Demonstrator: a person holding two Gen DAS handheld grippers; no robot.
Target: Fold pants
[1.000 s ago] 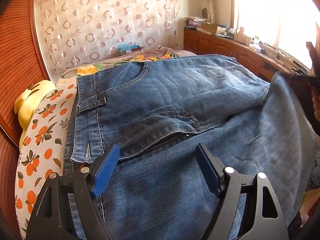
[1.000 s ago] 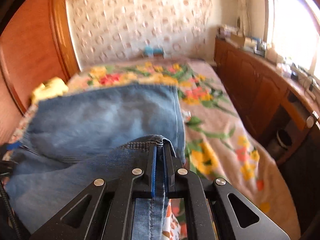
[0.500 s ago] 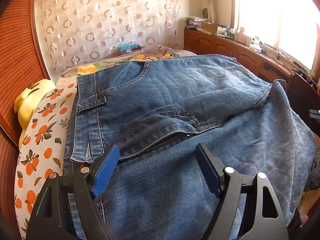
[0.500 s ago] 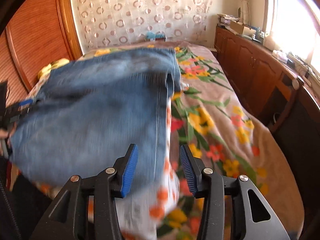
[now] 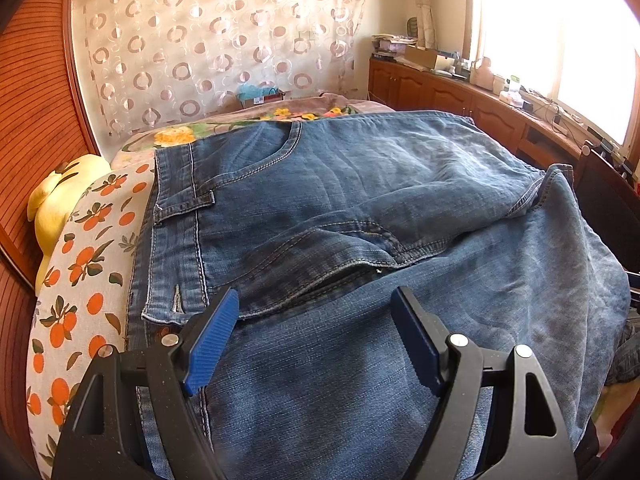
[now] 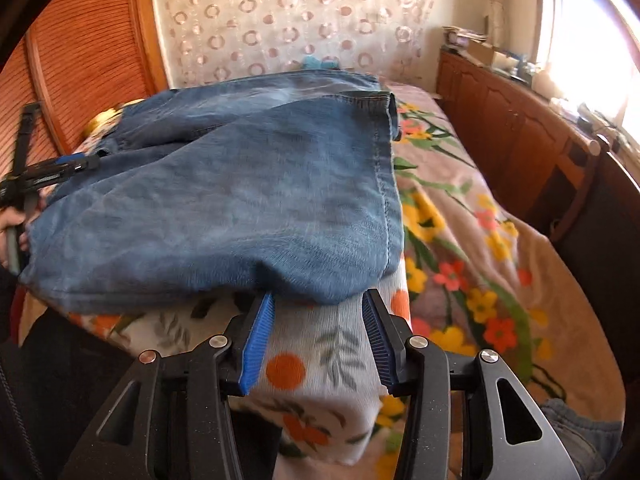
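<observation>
Blue jeans (image 5: 360, 200) lie on an orange-print pad (image 5: 80, 260), waistband at the left, one leg folded back over the top with its hem (image 5: 556, 176) at the right. My left gripper (image 5: 316, 300) hovers open just above the denim near the fly, nothing between its pads. In the right wrist view the folded jeans (image 6: 240, 200) show their near fold edge. My right gripper (image 6: 319, 300) stands open just below that edge, its pads either side of the pad's (image 6: 312, 364) corner, gripping nothing.
A floral bedspread (image 6: 460, 240) covers the bed to the right of the jeans. A yellow plush toy (image 5: 60, 196) lies by the ribbed wooden panel (image 5: 32, 120). Wooden cabinets (image 5: 440, 92) run under the window. A hand (image 6: 12, 224) shows at far left.
The right gripper let go of the jeans hem, opened and drew back to the near edge of the pad. The folded leg now rests on the jeans. The left gripper stayed still.
</observation>
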